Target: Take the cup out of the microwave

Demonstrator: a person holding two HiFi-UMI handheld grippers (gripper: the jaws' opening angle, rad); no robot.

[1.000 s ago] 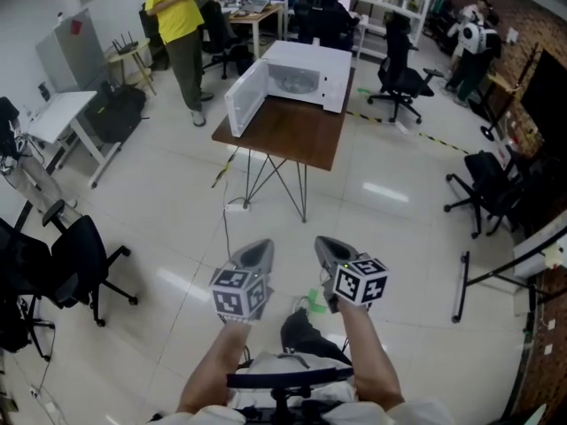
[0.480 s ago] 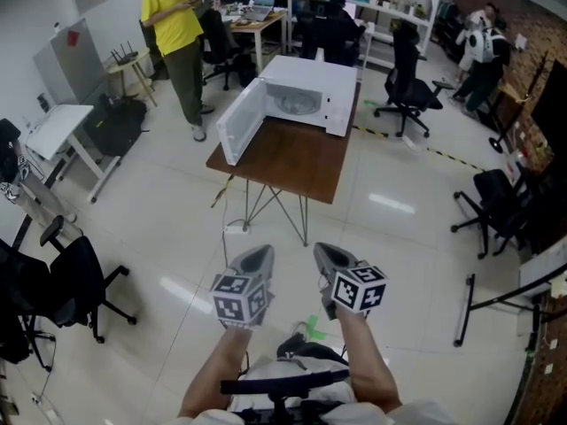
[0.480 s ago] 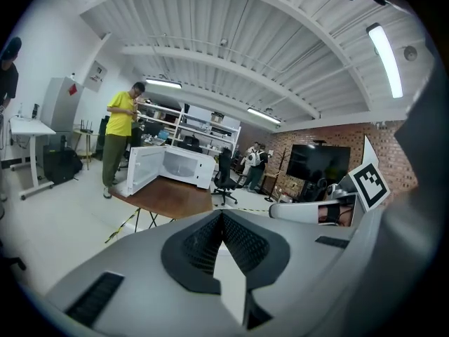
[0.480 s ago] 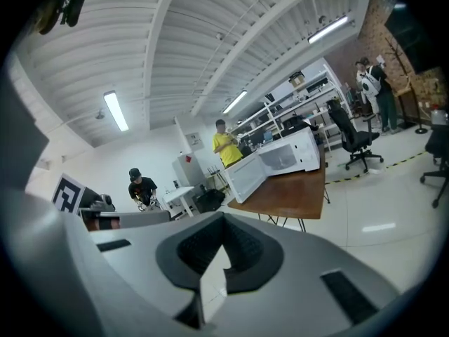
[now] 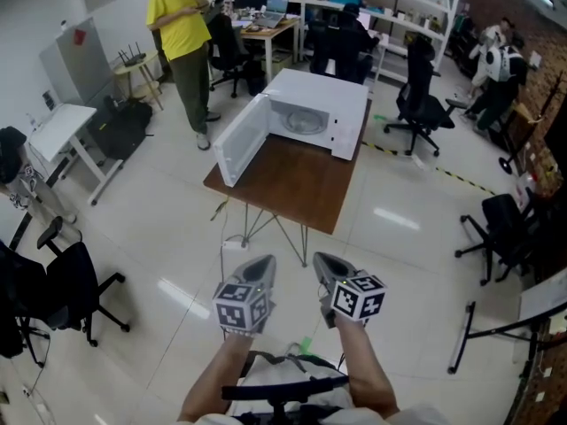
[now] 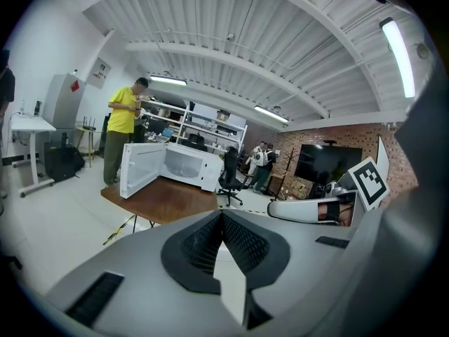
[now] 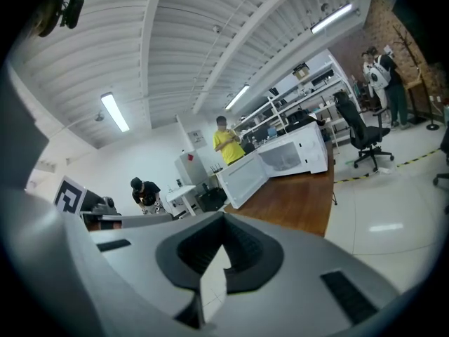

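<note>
Head view: the left gripper [image 5: 259,268] and the right gripper [image 5: 326,268] are held side by side above the floor, well short of the brown table [image 5: 292,193]. The white microwave [image 5: 332,100] stands at the table's far edge, its door [image 5: 239,140] swung open along the left edge. The cup cannot be made out inside the cavity. A person in a yellow shirt [image 5: 182,25] stands beyond the far left corner. Left gripper view: jaws clenched together on nothing, microwave ahead. Right gripper view: jaws likewise pressed together and empty, table ahead.
</note>
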